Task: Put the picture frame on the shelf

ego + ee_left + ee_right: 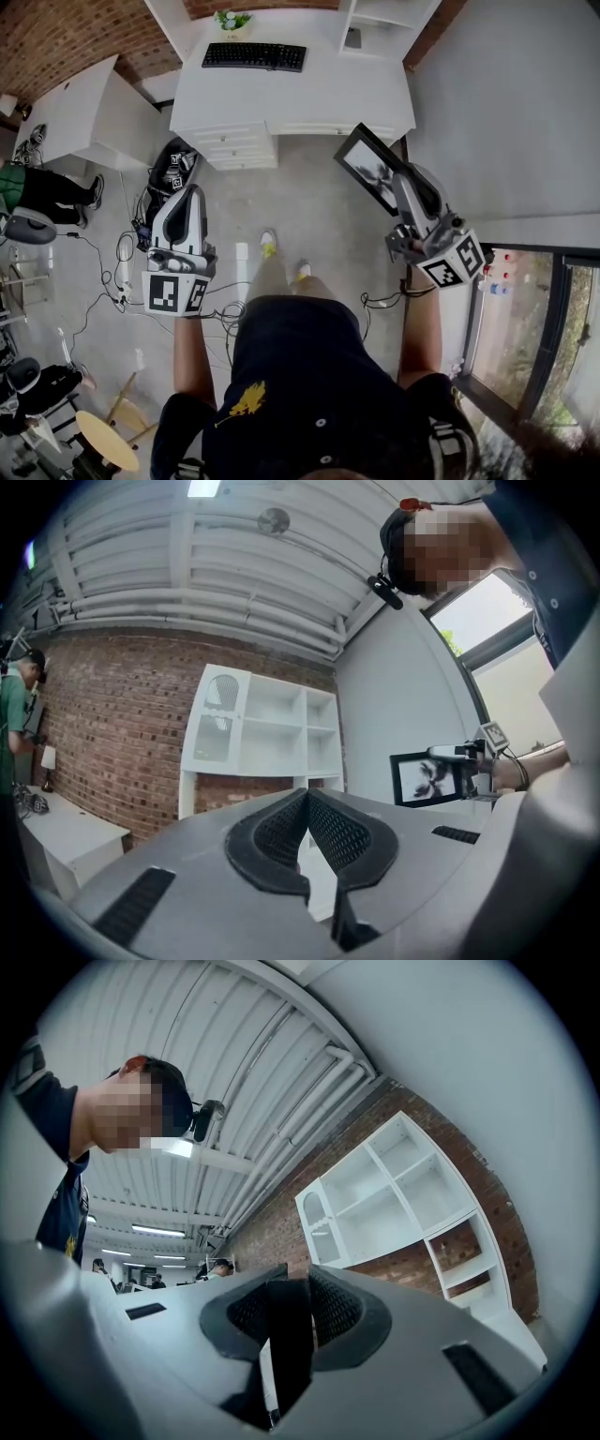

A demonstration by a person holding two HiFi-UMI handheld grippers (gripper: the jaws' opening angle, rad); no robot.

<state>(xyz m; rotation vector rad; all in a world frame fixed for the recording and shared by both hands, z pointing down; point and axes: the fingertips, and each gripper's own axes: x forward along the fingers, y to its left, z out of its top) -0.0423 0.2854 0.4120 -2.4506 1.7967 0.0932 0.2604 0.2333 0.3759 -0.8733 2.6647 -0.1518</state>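
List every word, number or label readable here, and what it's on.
None can be read.
Keys of the black keyboard on the white desk: too small.
Marker squares on the left gripper and right gripper: patterns, no lettering.
Photo in the black picture frame: leafy shape, no words.
A yellow print on the dark shirt: too small.

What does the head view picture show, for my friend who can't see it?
Seen from above, a standing person's right gripper clamps a black picture frame, and the left gripper is shut on nothing. Ahead on the grey floor stands a white desk with a black keyboard on it.
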